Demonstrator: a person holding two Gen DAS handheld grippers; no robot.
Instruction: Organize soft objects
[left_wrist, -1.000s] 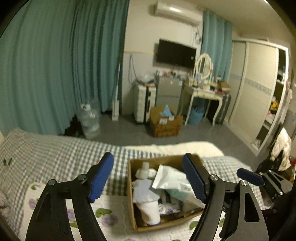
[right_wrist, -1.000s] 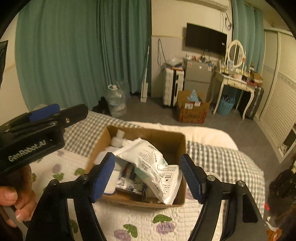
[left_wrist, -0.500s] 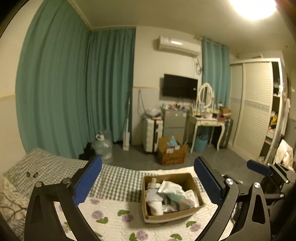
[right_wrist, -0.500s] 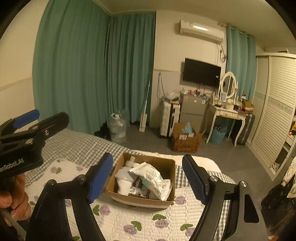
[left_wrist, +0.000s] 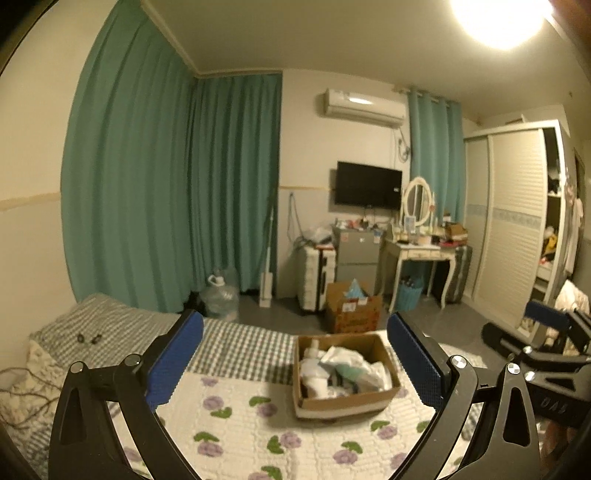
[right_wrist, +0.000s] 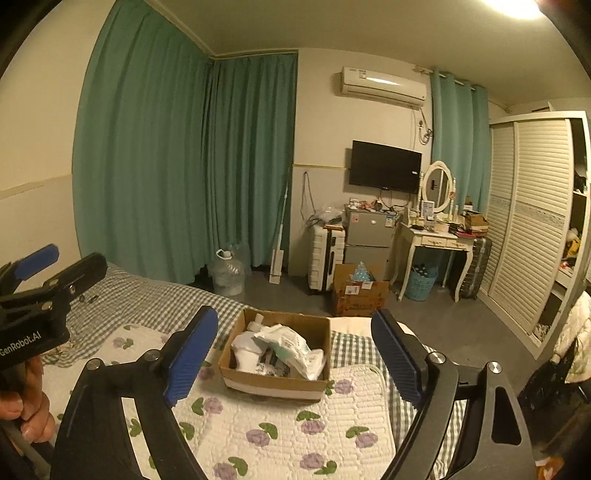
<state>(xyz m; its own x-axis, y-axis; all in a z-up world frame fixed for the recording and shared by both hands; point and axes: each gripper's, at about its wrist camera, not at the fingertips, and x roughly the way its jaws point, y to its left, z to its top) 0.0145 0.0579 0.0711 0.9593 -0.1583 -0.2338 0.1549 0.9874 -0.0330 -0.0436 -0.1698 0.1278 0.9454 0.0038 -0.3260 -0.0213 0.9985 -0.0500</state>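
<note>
While I hold both grippers raised over bed (right_wrist: 280, 435), box (right_wrist: 275, 384) of soft packs (right_wrist: 286, 343) sits ahead and below. Right gripper (right_wrist: 293, 354) wide open, empty, box centred between fingers. Left gripper (left_wrist: 293, 363) same, box slightly right. Box long axis crosswise. Which gripper nearer: cannot tell.

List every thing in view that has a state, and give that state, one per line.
Left claw: open, empty.
Right claw: open, empty.
Brown cardboard box on the bed: open-topped, filled with white soft packs.
Brown cardboard box on the floor: open.
Black wall television: off.
White louvred wardrobe: partly open.
Green curtains: drawn shut.
</note>
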